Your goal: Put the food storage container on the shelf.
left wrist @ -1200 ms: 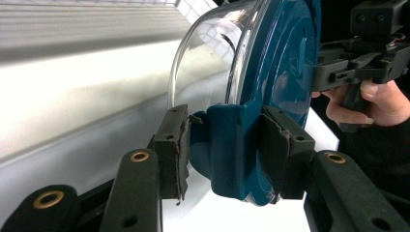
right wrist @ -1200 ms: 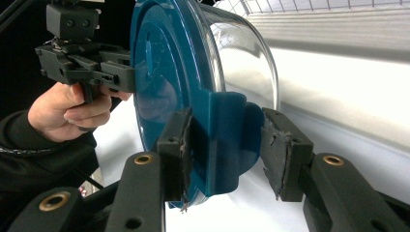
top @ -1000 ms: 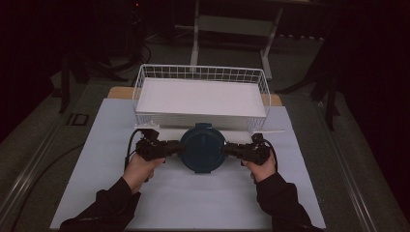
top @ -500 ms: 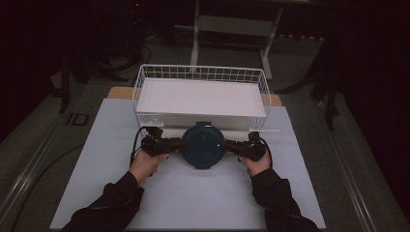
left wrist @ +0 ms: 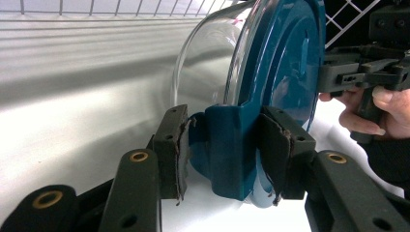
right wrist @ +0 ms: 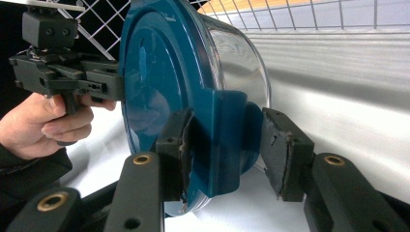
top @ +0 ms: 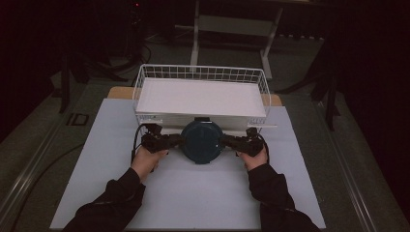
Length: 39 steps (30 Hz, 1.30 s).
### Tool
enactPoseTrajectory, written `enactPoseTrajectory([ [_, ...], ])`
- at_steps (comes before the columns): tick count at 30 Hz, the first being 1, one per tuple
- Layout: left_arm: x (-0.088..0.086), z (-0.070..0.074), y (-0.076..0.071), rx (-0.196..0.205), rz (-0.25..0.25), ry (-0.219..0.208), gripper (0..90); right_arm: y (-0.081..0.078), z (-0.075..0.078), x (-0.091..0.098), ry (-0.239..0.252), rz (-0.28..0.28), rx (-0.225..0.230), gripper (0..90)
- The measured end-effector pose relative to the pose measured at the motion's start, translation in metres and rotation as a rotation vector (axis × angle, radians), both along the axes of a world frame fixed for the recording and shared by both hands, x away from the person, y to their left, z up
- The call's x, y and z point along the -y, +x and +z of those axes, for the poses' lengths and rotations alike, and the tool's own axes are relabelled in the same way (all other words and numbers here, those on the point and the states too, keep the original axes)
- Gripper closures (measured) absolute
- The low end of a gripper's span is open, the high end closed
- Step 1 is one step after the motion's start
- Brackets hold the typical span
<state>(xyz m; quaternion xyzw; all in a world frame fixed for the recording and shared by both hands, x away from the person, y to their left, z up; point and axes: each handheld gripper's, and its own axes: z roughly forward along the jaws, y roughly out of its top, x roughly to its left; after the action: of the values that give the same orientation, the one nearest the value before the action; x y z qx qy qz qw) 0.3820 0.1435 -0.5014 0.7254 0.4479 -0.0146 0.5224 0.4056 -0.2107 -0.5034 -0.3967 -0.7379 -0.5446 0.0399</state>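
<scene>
because the round glass container with its teal lid is wide, the left gripper and right gripper each clamp a side tab of the lid, holding it level just before the wire basket, probably to lift it in

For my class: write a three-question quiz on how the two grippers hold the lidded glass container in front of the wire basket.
1. True or false: the container is held from both sides.
2. What does the left gripper clamp? A) glass wall B) teal lid tab C) basket wire
3. Fill in: the white wire basket lies ____ the container, seen from the person.

Key: 1 true; 2 B; 3 beyond. The right gripper brackets the opposite tab.
</scene>
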Motion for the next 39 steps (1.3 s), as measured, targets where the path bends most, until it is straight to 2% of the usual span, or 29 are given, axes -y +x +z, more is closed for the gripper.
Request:
enactPoseTrajectory([
  [5,0.001,-0.001,0.001,-0.002,0.012,-0.012,54.8,0.001,-0.001,0.000,0.006,-0.004,-0.019,55.7],
  [7,0.000,-0.003,0.002,0.011,0.012,-0.012,54.6,0.002,-0.001,0.001,0.011,-0.006,-0.032,55.5],
  [10,0.000,-0.006,0.002,-0.010,0.029,-0.045,54.1,0.004,-0.004,0.001,0.027,-0.012,-0.045,54.9],
  [13,-0.002,-0.010,0.004,0.012,0.026,-0.059,53.1,0.005,-0.006,0.002,0.044,-0.019,-0.065,53.7],
  [15,-0.001,-0.013,0.003,0.051,0.039,-0.047,51.1,0.004,-0.006,0.000,0.026,-0.041,-0.056,51.5],
  [16,-0.001,-0.014,0.004,0.044,0.046,-0.055,50.4,0.005,-0.006,-0.001,0.017,-0.045,-0.070,50.4],
  [17,-0.001,-0.015,0.004,0.038,0.051,-0.062,49.5,0.005,-0.006,-0.001,0.011,-0.046,-0.068,50.3],
  [19,-0.001,-0.015,0.004,0.051,0.060,-0.060,45.8,0.005,-0.004,-0.002,0.005,-0.060,-0.043,50.6],
  [21,0.000,-0.015,0.006,0.045,0.074,-0.052,42.4,0.004,-0.001,-0.003,-0.021,-0.076,-0.019,49.3],
  [24,0.000,-0.015,0.008,0.038,0.094,-0.046,36.7,0.005,0.000,-0.005,-0.040,-0.096,-0.011,43.9],
  [27,0.002,-0.012,0.008,0.085,0.115,-0.011,35.5,0.005,0.001,-0.006,-0.046,-0.110,-0.009,43.6],
  [28,0.004,-0.012,0.008,0.096,0.125,0.001,35.5,0.007,0.000,-0.006,-0.055,-0.117,0.020,43.8],
  [29,0.004,-0.011,0.008,0.107,0.130,0.009,35.5,0.008,0.001,-0.007,-0.063,-0.127,0.029,43.9],
  [31,0.004,-0.011,0.010,0.107,0.140,0.007,35.5,0.010,0.002,-0.008,-0.075,-0.144,0.046,44.0],
  [35,0.003,-0.013,0.011,0.098,0.143,-0.013,35.4,0.011,0.003,-0.010,-0.082,-0.161,0.050,44.2],
  [39,0.005,-0.013,0.008,0.117,0.145,-0.001,33.3,0.007,0.004,-0.012,-0.085,-0.180,0.036,43.4],
])
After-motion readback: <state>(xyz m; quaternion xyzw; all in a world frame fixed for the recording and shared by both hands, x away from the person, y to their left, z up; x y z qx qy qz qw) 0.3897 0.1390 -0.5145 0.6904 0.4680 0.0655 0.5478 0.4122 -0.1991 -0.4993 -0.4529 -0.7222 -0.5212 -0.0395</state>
